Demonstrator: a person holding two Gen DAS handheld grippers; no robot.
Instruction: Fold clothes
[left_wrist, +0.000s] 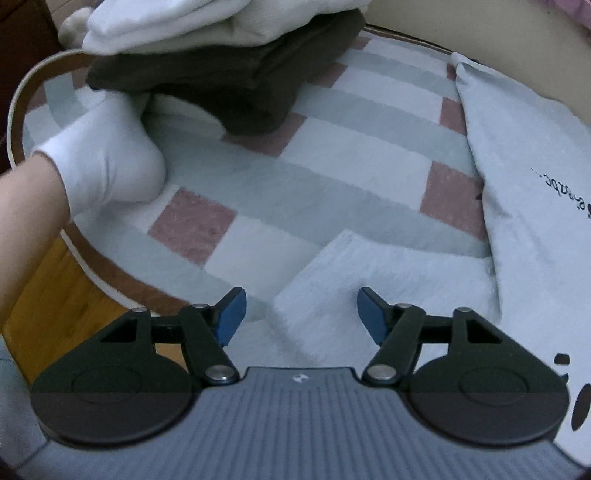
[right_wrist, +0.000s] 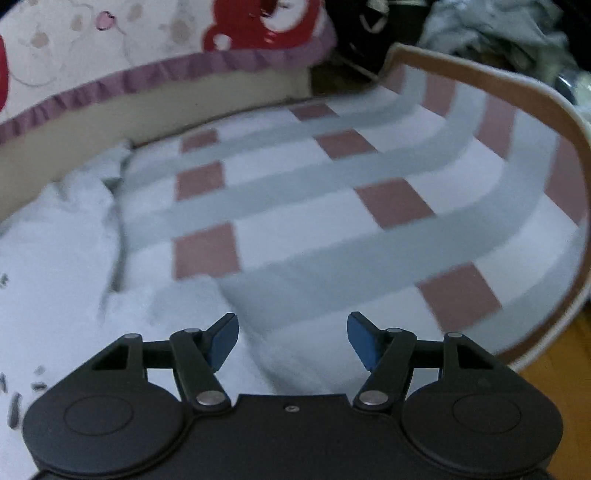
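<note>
while both hand-held grippers gape wide, a checked rug (left_wrist: 332, 155) covers wooden floor (left_wrist: 40, 295).

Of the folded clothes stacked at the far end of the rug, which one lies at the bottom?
The dark brown garment lies lowest, directly on the checked rug. The white folded clothes rest on top of it.

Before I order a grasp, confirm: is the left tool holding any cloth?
No. The left tool is open, with only the white garment lying beneath.
</note>
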